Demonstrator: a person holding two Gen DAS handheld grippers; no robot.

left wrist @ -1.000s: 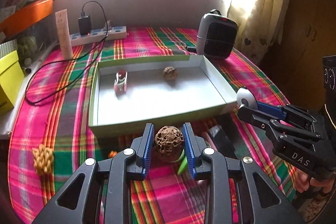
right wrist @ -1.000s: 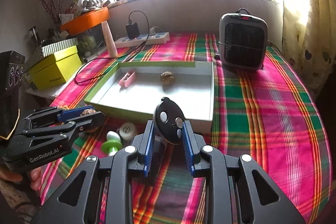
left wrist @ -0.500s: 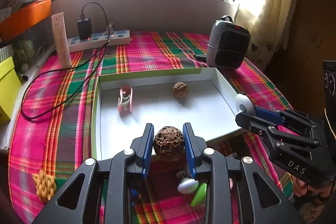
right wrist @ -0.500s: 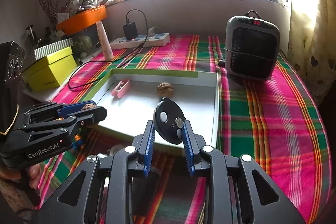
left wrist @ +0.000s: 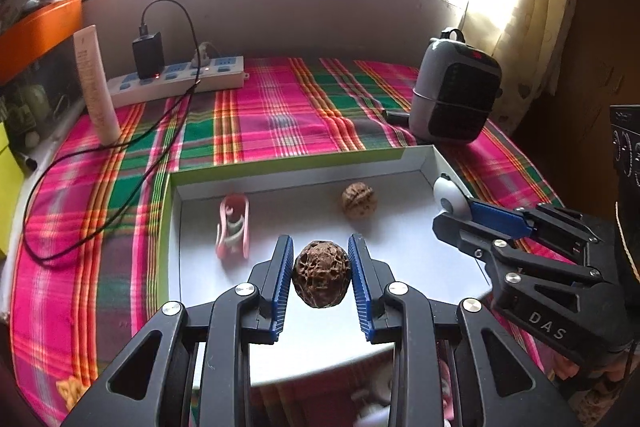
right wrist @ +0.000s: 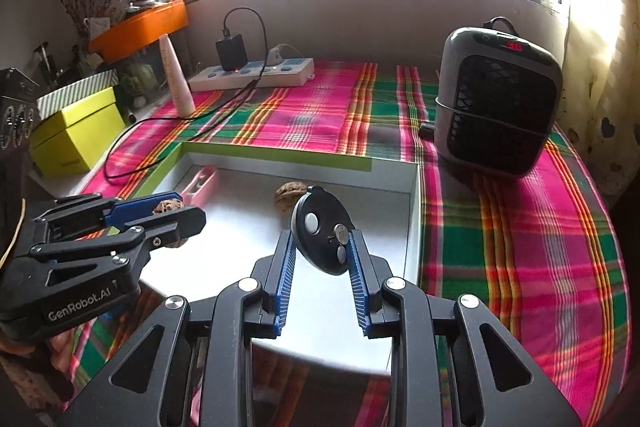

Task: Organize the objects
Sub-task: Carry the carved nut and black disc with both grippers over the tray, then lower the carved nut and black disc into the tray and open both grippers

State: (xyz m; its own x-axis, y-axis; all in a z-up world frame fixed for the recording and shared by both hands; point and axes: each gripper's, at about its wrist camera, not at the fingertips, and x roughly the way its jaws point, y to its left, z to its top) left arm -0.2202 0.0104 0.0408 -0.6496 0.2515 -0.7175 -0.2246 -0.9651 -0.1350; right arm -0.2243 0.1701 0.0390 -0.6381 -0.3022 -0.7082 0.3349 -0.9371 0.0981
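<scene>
left gripper (left wrist: 320, 277) pinched dark walnut (left wrist: 321, 274) above tray (left wrist: 280, 169) floor | right gripper (right wrist: 322, 251) pinched black remote (right wrist: 323, 235) over tray's right half | advice: lower both close to the floor, part well clear of the pink clip (left wrist: 233, 227) and pale walnut (left wrist: 359, 202)

Two walnuts: dark one (left wrist: 320, 279), pale one (left wrist: 359, 205). One pink clip (left wrist: 233, 227). One tray (left wrist: 280, 169). One round remote (right wrist: 323, 235). One heater (right wrist: 498, 103). One power strip (left wrist: 176, 81).

Black grippers, blue ribbed fingers (left wrist: 280, 279), silver screws
</scene>
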